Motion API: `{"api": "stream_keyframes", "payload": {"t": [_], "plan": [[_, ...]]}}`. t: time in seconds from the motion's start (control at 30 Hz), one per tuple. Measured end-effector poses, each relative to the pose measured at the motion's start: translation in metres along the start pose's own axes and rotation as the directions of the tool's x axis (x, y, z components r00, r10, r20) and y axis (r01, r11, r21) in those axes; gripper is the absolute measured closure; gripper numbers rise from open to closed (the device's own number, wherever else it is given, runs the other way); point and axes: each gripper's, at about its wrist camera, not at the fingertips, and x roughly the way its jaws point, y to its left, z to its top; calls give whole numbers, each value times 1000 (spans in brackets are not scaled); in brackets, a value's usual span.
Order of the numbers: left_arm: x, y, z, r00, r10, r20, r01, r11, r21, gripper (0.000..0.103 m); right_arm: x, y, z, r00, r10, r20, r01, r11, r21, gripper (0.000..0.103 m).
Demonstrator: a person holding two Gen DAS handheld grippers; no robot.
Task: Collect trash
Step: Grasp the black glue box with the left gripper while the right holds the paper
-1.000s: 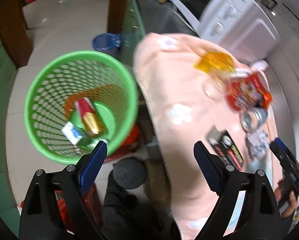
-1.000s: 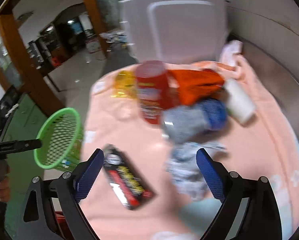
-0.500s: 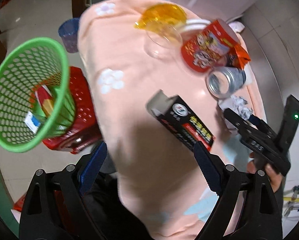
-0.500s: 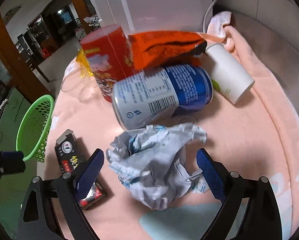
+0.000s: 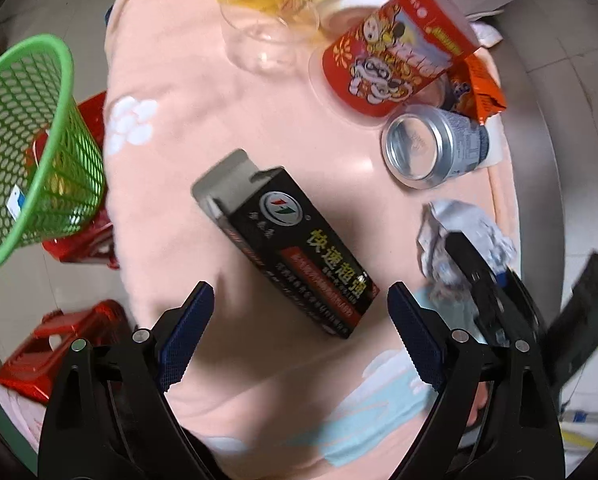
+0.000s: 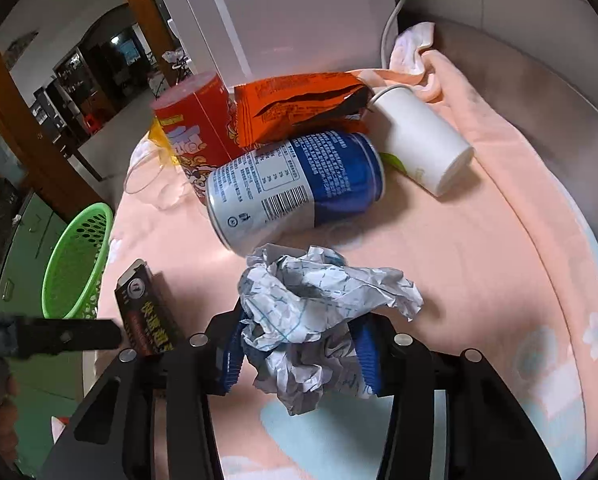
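The crumpled paper (image 6: 323, 312) lies near the worktop's right edge, between my right jaws, which are closing on it; the pads already press its sides. The black carton (image 5: 287, 240) lies mid-worktop, long axis diagonal, directly ahead of my left gripper (image 5: 301, 320), jaws released and wide. The green basket (image 5: 23, 140) stands off the left edge; the route there looks open.

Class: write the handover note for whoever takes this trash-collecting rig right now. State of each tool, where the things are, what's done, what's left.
Right tool: closing on the crumpled paper, pads pressing it.
Left tool: open, empty, above the black box.
Green basket: off the cloth's edge, some trash already inside.
Left: paper, box, can, red tub, orange bag, white cup, clear cup.
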Motion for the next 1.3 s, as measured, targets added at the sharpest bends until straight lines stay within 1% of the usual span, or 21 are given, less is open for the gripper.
{"api": "stream_keyframes", "payload": {"t": [0.13, 0.33, 0.37, 0.5, 0.57, 0.8, 0.93, 1.03, 1.1, 1.17, 1.27, 1.3], "plan": [[11, -10, 4, 999, 36, -21, -36, 999, -27, 16, -11, -4, -8, 1000, 6, 20, -6, 1000, 15, 58], [18, -35, 10, 996, 90, -16, -91, 995, -33, 17, -25, -7, -16, 999, 10, 47, -12, 999, 31, 58], [18, -37, 10, 995, 95, -15, -95, 995, -35, 17, -26, -8, -16, 999, 12, 52, -13, 999, 34, 58], [17, -45, 12, 996, 94, -5, -95, 994, -47, 23, -30, -13, -19, 998, 9, 61, -12, 999, 47, 58], [20, -47, 14, 996, 89, -13, -90, 995, -51, 28, -30, -15, -21, 998, 9, 63, -12, 999, 51, 58], [46, -45, 15, 991, 117, -57, -122, 989, -87, 28, -29, -13, -24, 998, 16, 59, -19, 998, 52, 58], [52, -49, 20, 990, 133, -46, -137, 985, -101, 28, -28, -11, -26, 998, 18, 54, -20, 999, 45, 58], [50, -49, 24, 989, 147, -36, -149, 985, -83, 38, -30, -8, -28, 998, 18, 55, -20, 999, 38, 58], [48, -48, 25, 990, 138, -33, -140, 988, -68, 43, -32, -6, -29, 998, 21, 57, -23, 999, 34, 58], [42, -42, 27, 992, 123, -32, -125, 991, -52, 47, -35, -4, -30, 998, 25, 61, -27, 999, 30, 58], [34, -33, 28, 995, 93, -29, -94, 995, -20, 50, -39, 3, -31, 997, 38, 69, -40, 999, 20, 58], [28, -22, 30, 996, 85, -27, -86, 996, -10, 50, -40, 5, -31, 997, 42, 71, -43, 999, 16, 58]]}}
